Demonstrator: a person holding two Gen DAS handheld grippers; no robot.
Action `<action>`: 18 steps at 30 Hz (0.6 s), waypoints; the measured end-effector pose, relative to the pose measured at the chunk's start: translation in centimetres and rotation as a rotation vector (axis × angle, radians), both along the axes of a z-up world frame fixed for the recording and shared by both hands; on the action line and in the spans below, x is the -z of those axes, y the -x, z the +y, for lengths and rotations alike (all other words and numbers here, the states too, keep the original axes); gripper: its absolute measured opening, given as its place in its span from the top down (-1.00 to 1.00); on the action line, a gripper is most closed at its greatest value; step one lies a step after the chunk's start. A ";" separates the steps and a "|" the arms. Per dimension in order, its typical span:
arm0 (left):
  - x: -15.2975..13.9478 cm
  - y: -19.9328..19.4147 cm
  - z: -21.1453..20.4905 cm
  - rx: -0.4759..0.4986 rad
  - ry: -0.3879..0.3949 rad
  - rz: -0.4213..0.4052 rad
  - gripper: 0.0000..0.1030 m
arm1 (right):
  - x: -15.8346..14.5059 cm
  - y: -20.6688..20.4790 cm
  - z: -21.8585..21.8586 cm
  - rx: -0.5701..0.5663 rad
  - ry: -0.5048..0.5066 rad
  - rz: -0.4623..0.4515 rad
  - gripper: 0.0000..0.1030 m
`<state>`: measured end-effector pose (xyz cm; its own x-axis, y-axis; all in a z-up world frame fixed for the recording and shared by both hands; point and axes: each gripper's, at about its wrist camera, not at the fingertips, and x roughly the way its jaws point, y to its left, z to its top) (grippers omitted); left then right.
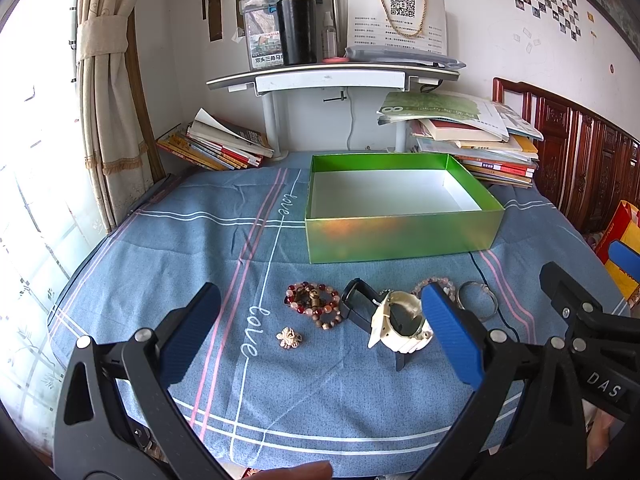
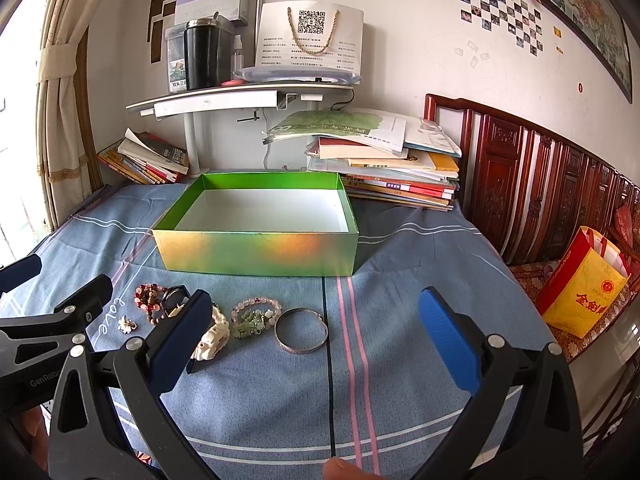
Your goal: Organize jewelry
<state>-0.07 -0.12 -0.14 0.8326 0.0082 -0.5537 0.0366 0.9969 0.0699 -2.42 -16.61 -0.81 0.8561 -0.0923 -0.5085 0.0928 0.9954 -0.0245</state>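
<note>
Left gripper, black frame with blue ribbed pads: jaws spread wide, nothing between them, hovering low over the near end of the jewelry row. Right gripper, same build: likewise released and empty, poised above the row's right end. Beneath the left gripper, from its own left: small pale flower-shaped brooch, lying alone on the blue-grey striped cloth; dark red and amber beaded bracelet; white chunky wristwatch with a black strap, lying tilted, its strap touching or overlapping the red beads. Beneath the right gripper: pale pink and green beaded bracelet, just beside the watch; thin silver metal bangle, flat on the cloth. Beyond the row: open shiny green cardboard box with a white floor, no jewelry in it yet; none of the pieces is sorted. Hazards, as judged: the watch and red beads sit so close that a wide pinch may catch both, dragging one off in transit. The bangle lies flush with soft cloth; pads could bunch fabric or slide off the smooth rim. The brooch is tiny and may slip through ribbed pads. The two grippers work near each other and could collide mid-row. The box's tall near wall could snag a low carry.
</note>
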 end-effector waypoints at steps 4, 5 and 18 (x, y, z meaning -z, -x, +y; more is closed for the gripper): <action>0.0 0.0 0.0 0.000 0.000 0.001 -0.93 | 0.0 0.0 0.0 0.000 0.001 0.001 -0.95; 0.0 0.0 0.0 0.000 0.000 0.001 -0.93 | 0.0 0.0 0.0 0.000 0.001 0.001 -0.95; 0.3 -0.1 0.1 0.000 -0.001 0.002 -0.93 | 0.0 -0.1 0.0 0.000 0.000 0.003 -0.95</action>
<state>-0.02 0.00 -0.47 0.8313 0.0090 -0.5558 0.0367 0.9968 0.0711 -2.37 -16.61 -0.81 0.8548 -0.0920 -0.5108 0.0924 0.9954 -0.0246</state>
